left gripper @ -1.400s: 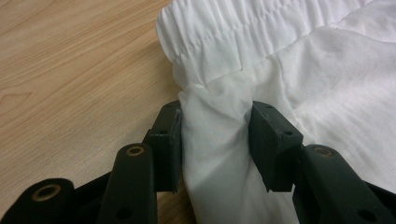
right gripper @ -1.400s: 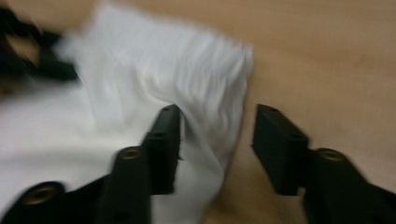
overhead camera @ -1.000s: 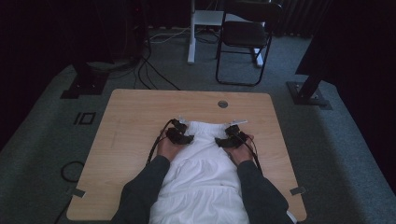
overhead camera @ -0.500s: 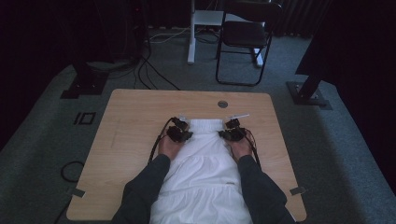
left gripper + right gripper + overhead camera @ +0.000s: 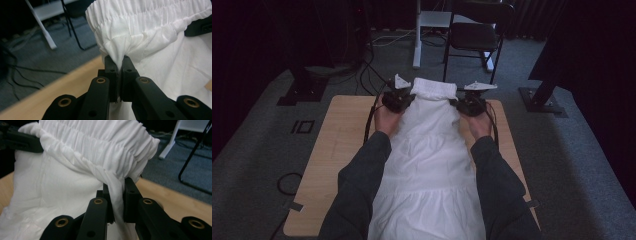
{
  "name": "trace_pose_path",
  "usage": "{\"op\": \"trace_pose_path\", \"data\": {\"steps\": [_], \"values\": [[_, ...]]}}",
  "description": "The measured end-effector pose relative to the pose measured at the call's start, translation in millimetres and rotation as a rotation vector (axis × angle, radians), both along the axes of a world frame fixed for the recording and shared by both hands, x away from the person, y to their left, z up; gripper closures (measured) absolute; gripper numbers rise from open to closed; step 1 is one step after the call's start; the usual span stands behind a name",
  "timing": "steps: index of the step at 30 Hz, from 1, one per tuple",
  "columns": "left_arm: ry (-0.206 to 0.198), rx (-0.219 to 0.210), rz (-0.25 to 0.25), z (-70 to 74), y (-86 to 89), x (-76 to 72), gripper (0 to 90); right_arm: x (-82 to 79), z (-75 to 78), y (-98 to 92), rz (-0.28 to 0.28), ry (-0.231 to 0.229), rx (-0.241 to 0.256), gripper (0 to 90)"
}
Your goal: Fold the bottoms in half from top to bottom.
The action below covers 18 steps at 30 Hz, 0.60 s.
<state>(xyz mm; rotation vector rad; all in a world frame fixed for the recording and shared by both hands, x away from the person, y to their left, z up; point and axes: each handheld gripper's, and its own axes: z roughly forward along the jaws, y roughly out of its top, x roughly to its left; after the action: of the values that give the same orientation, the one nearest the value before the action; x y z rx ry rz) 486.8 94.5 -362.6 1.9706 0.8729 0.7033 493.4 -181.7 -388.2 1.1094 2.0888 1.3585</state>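
A white gathered skirt (image 5: 432, 150) lies lengthwise down the wooden table (image 5: 339, 145), its elastic waistband (image 5: 432, 88) lifted at the far edge. My left gripper (image 5: 398, 100) is shut on the waistband's left corner; in the left gripper view the cloth (image 5: 140, 37) bunches between the black jaws of that gripper (image 5: 119, 65). My right gripper (image 5: 470, 104) is shut on the right corner; the right gripper view has fabric (image 5: 100, 152) pinched in its gripper (image 5: 117, 187). The person's dark sleeves run along both sides of the skirt.
A black folding chair (image 5: 474, 37) and a white stand leg (image 5: 417, 35) are on the carpet beyond the table's far edge. Cables (image 5: 372, 55) trail at the far left. Dark stand bases (image 5: 302, 90) flank the table. Bare tabletop shows left and right of the skirt.
Both grippers have moved away from the person toward the table's far edge, carrying the waistband with them. The skirt is now stretched out much longer along the table.
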Motion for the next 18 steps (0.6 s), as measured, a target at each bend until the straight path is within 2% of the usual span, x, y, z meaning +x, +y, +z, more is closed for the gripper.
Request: {"op": "trace_pose_path", "data": {"steps": [2, 4, 7, 9, 12, 16, 17, 18], "values": [[-0.013, -0.005, -0.004, 7.5, 2.2, -1.9, 87.4, 0.9, 9.9, 0.9, 0.008, -0.005, -0.002, 83.4], [-0.014, -0.003, -0.005, 7.9, 3.5, -4.4, 87.3, -0.9, 14.4, 1.5, 0.015, -0.004, 0.005, 83.4], [-0.001, -0.003, -0.019, 2.6, 6.0, -8.5, 87.3, -5.1, 13.0, 2.5, 0.029, 0.002, -0.016, 83.5], [0.012, -0.028, -0.026, -1.0, 8.2, -12.3, 87.2, -8.1, 10.1, 2.4, 0.040, 0.010, -0.019, 83.5], [0.014, -0.032, -0.041, -3.2, 9.9, -20.5, 87.2, -11.9, 7.4, 2.2, 0.046, 0.018, -0.019, 83.4], [0.009, -0.042, -0.088, -6.2, 15.5, -45.6, 87.2, -32.1, 1.0, -0.4, 0.092, 0.024, -0.020, 83.4], [0.009, -0.042, -0.088, -6.2, 15.5, -45.6, 87.1, -32.1, 1.0, -0.4, 0.092, 0.024, -0.020, 83.4], [0.007, -0.048, -0.104, -8.4, 17.3, -58.7, 87.1, -42.8, -1.7, -2.5, 0.114, 0.019, -0.018, 83.3]]}}
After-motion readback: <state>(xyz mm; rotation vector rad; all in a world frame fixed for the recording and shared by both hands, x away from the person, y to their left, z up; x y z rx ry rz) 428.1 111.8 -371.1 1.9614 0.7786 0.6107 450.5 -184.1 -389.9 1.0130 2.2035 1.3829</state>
